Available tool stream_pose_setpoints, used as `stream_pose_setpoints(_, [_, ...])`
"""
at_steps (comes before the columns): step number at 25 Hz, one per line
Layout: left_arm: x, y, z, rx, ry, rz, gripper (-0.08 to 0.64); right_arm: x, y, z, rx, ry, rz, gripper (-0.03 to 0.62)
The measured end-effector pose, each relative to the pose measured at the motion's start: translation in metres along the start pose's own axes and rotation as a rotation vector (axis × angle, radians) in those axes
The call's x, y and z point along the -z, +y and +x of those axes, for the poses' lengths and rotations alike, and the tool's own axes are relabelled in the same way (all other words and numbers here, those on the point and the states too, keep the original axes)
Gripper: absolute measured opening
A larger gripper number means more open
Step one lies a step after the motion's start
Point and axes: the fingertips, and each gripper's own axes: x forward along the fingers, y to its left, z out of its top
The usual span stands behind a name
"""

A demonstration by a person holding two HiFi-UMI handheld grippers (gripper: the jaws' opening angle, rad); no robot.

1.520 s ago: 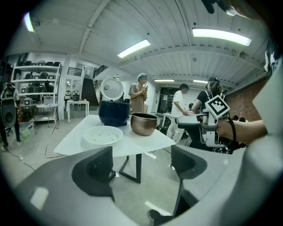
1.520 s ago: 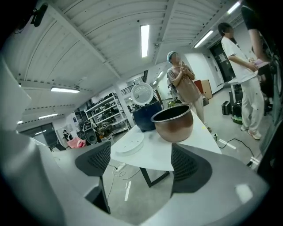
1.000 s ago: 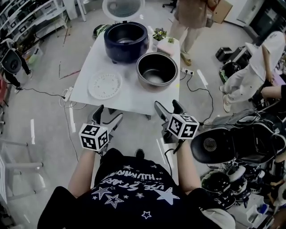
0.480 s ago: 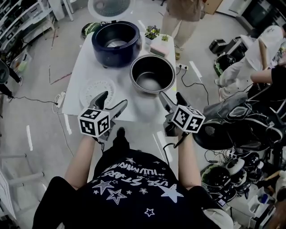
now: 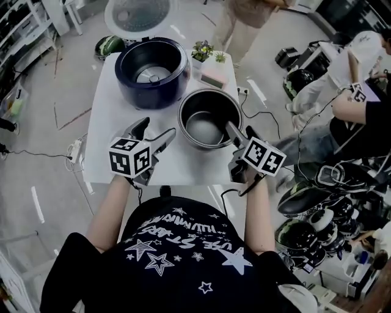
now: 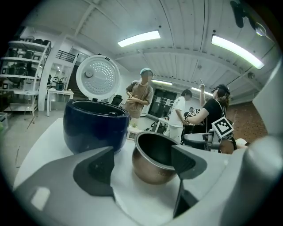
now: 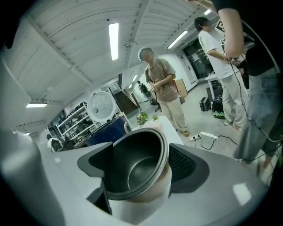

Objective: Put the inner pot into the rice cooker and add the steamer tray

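Head view, looking steeply down: a white rectangular table (image 5: 104, 122) holds a dark blue, round rice cooker (image 5: 125, 92) at the far side. Its white lid (image 5: 137, 15) is tipped up and back and the cavity is empty, so it looks ready to be filled. Just beside it, nearer the person and to the right, sits the round metal inner pot (image 5: 208, 125) with its dark lining, not yet in the cooker. Small green potted plants (image 5: 204, 49) stand at the far corner. The left gripper (image 5: 156, 126) hovers over the table's near left part and the right gripper (image 5: 239, 128) is at the pot's near right rim. No steamer tray can be made out.

Left gripper view: the grey jaws are spread wide with nothing between them. The pot and cooker stand beyond the gap. This hand seems held free, perhaps to take the pot's other side. People (image 6: 141, 95) stand past the table.

Right gripper view: the jaws stand wide and have just been closing a little. The pot fills the space between them, one pad in front of the bowl's opening and the other just outside the wall. The pads do not yet appear to press. The wide spread seems meant to straddle the rim for a lift.
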Motion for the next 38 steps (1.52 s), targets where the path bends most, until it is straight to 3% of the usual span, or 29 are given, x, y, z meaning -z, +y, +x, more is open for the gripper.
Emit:
stream_pose_setpoints(8, [-0.006, 0.007, 0.021, 0.094, 0.056, 0.019, 0.406, 0.009, -0.015, 0.013, 0.112, 0.045, 0.046, 0.370])
stream_pose_setpoints(19, [0.004, 0.013, 0.045, 0.175, 0.130, 0.011, 0.406, 0.018, -0.042, 0.031, 0.283, 0.140, 0.005, 0.244])
stream_pose_setpoints(30, [0.008, 0.018, 0.062, 0.179, 0.169, -0.010, 0.405, 0.010, -0.054, 0.045, 0.335, 0.199, -0.065, 0.160])
stream_pose_setpoints(38, [0.012, 0.010, 0.089, 0.099, 0.207, -0.039, 0.394, 0.008, -0.063, 0.050, 0.314, 0.227, -0.072, 0.094])
